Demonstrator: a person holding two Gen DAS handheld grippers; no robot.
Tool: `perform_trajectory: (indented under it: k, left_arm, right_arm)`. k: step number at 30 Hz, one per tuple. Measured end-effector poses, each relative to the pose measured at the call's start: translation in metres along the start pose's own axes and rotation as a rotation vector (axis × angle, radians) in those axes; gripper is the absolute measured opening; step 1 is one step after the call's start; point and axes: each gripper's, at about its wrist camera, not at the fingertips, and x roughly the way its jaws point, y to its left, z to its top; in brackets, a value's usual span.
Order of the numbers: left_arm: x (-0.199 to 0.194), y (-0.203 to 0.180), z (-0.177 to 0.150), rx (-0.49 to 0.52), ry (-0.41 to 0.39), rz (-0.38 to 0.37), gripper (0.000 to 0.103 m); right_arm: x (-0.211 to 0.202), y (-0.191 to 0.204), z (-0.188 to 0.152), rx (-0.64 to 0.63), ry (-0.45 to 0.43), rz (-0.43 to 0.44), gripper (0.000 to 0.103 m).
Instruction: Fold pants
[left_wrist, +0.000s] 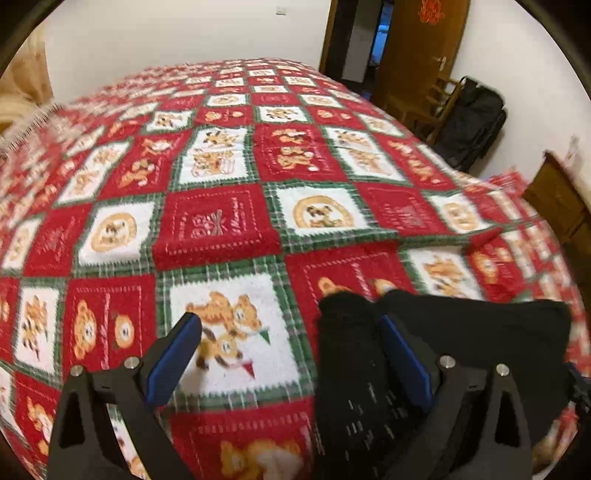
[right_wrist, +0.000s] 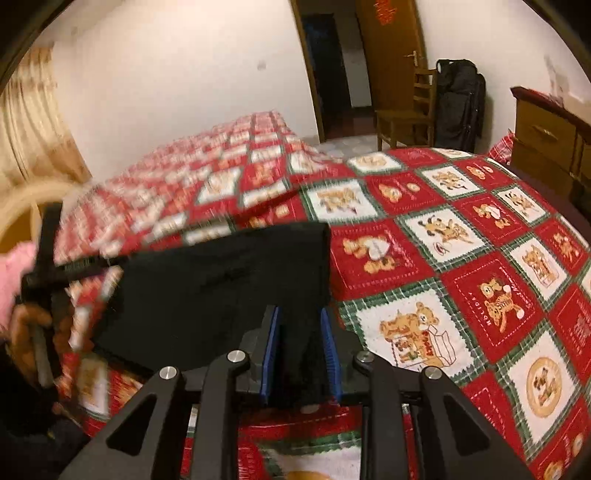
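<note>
Black pants (right_wrist: 229, 288) clamped by right hand-held gripper (right_wrist: 301, 354), left hand-held gripper (left_wrist: 291, 354) spread, blanket (right_wrist: 480, 258) reading "HOLIDAY"

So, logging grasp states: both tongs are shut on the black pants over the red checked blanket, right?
Not quite. Only the right tongs are shut on the black pants, as the right wrist view shows. The left tongs are open in the left wrist view, over the red checked blanket.

Bed blanket (left_wrist: 229, 221): red, white and green checks with bear pictures. Wooden door (right_wrist: 391, 55), ajar. Wooden chair (right_wrist: 410, 114) beside black luggage (right_wrist: 460, 103). Wooden dresser (right_wrist: 550, 136) at right. Tan curtain (right_wrist: 29, 122) at left. White wall (right_wrist: 177, 74).
</note>
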Motion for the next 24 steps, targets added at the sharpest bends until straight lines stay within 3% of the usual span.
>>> perform_trajectory:
  k: [1, 2, 3, 7, 11, 15, 24]
  left_arm:
    - [-0.006, 0.001, -0.002, -0.007, -0.002, -0.036, 0.098]
    - [-0.012, 0.002, -0.005, -0.007, -0.005, -0.079, 0.098]
    - [-0.016, 0.000, -0.008, 0.000, -0.009, -0.106, 0.098]
    - [-0.015, -0.019, -0.020, 0.053, 0.001, -0.163, 0.098]
    - [0.008, -0.029, -0.031, 0.064, 0.091, -0.140, 0.099]
    - [0.007, -0.028, -0.034, 0.060, 0.085, -0.146, 0.099]
    - [0.000, -0.036, -0.052, 0.091, 0.044, -0.144, 0.099]
  right_arm:
    - [-0.005, -0.001, 0.003, 0.026, -0.023, 0.021, 0.048]
    - [-0.008, -0.003, 0.006, 0.045, -0.041, 0.034, 0.067]
    - [-0.008, -0.004, 0.009, 0.056, -0.052, 0.040, 0.073]
    - [-0.001, -0.004, 0.014, 0.060, -0.041, 0.027, 0.072]
    - [0.000, 0.016, 0.012, -0.034, -0.046, 0.024, 0.072]
    - [0.004, 0.027, 0.009, -0.118, -0.031, -0.020, 0.071]
    - [0.023, -0.020, 0.007, 0.139, -0.005, 0.025, 0.071]
